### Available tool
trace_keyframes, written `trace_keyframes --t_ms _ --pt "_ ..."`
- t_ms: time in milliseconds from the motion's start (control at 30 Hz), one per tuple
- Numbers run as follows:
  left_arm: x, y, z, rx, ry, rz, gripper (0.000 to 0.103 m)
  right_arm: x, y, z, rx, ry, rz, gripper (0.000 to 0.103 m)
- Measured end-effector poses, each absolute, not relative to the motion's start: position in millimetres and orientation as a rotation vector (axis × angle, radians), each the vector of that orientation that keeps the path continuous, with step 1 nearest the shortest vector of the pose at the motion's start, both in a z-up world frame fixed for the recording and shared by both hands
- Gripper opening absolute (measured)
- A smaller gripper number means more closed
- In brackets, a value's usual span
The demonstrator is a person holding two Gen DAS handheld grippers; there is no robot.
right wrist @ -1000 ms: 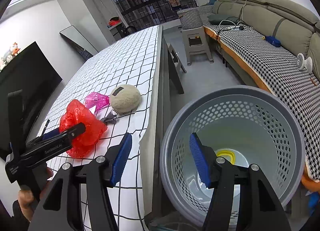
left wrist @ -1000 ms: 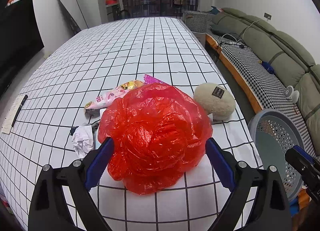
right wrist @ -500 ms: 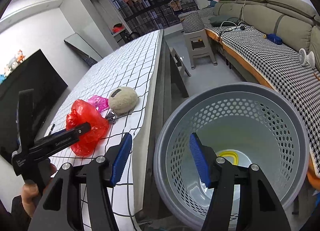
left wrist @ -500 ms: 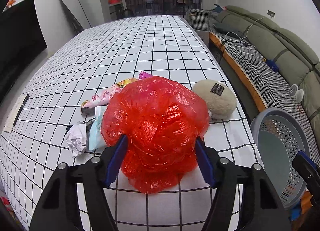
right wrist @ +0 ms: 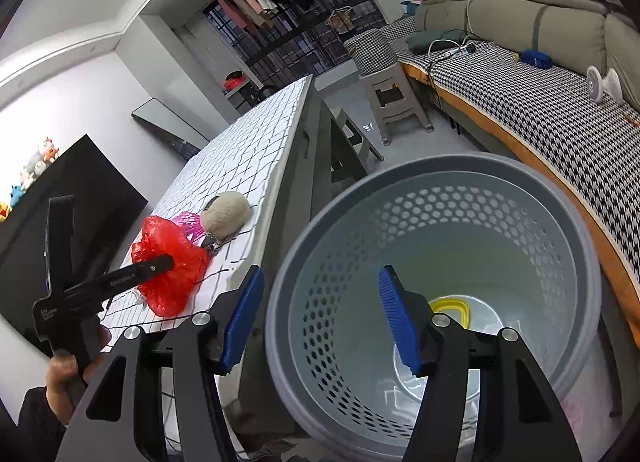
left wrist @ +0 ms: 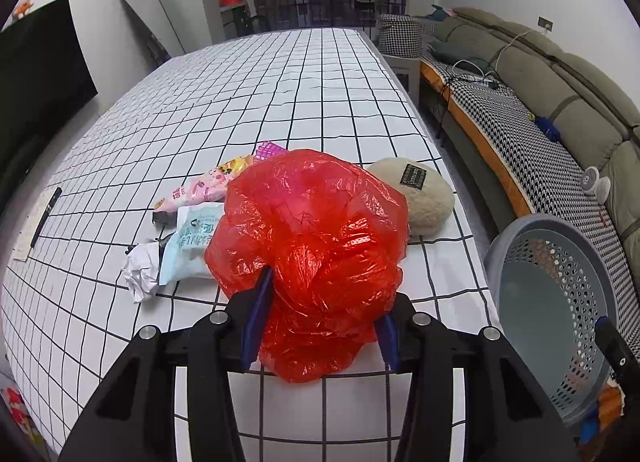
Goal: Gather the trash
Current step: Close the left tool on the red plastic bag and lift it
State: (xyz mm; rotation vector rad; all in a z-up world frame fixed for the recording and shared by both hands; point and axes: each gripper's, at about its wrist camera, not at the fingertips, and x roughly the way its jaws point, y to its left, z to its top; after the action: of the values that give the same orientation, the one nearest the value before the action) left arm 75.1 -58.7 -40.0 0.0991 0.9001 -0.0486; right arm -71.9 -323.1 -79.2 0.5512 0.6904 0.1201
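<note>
Item: red plastic bag [left wrist: 312,258], crumpled, on the checked table [left wrist: 280,94] near its edge closest to the grey perforated basket [right wrist: 436,302].

Left tongs [left wrist: 320,314]: closing around the bag's lower half, blue pads already dented into the film, angled down onto it, apparently to lift it across.

Right tongs [right wrist: 320,314]: moderately wide, empty, straddling the basket's rim, likely to steady it.

Beside the bag: snack wrappers [left wrist: 200,190], paper wad [left wrist: 140,270], beige plush pouch [left wrist: 420,194].
</note>
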Motion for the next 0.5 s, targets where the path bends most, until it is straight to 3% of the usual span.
trace_keyframes --t_ms 500 --pt "59 -46 -35 0.057 0.890 -0.060 0.041 -74 -321 -81 0.546 0.701 0.146 0.058"
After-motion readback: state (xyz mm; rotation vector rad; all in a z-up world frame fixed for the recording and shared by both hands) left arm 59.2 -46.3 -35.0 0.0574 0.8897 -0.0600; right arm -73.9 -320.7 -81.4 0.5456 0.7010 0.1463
